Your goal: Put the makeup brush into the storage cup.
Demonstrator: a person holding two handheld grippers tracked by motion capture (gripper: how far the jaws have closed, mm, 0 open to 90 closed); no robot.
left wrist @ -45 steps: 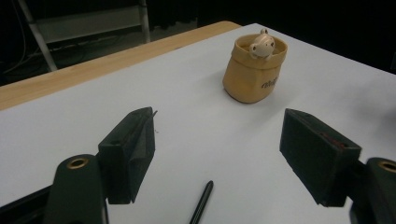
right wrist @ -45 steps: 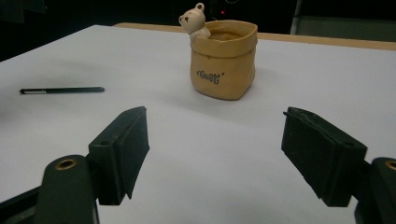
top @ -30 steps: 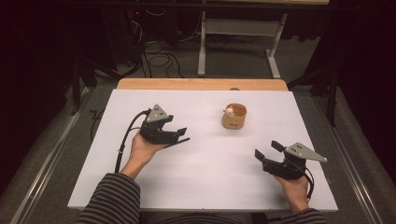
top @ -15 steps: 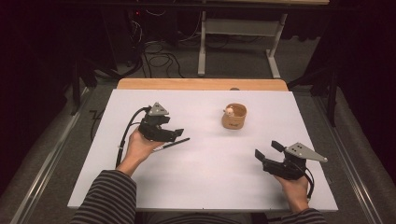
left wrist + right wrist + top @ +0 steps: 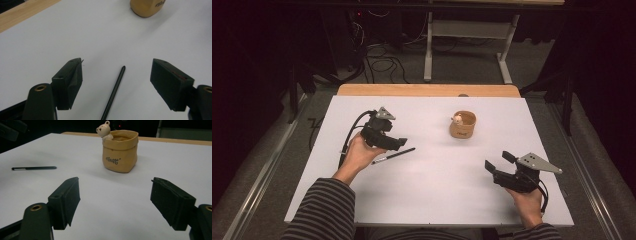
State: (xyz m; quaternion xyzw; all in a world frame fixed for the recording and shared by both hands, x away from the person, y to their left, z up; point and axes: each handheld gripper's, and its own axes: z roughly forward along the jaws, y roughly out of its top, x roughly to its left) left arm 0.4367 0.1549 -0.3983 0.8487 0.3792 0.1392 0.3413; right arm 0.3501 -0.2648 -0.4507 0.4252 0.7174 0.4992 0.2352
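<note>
Left gripper (image 5: 398, 143) has edged back, jaws spread, black pen (image 5: 113, 92) flat on the table between them — a pickup looks close — while right gripper (image 5: 497, 165) waits, gaping, facing the bear pouch (image 5: 120, 150).

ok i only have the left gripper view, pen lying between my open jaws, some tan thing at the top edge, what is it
Observer: A tan pouch-shaped holder, standing upright, with a small bear figure peeking over its rim.
Operator: anything printed on it
Observer: Dark lettering on its front; I can't read it surely.
Operator: where's my other gripper
Observer: The right gripper is near the table's front right corner, jaws open, nothing between them.
</note>
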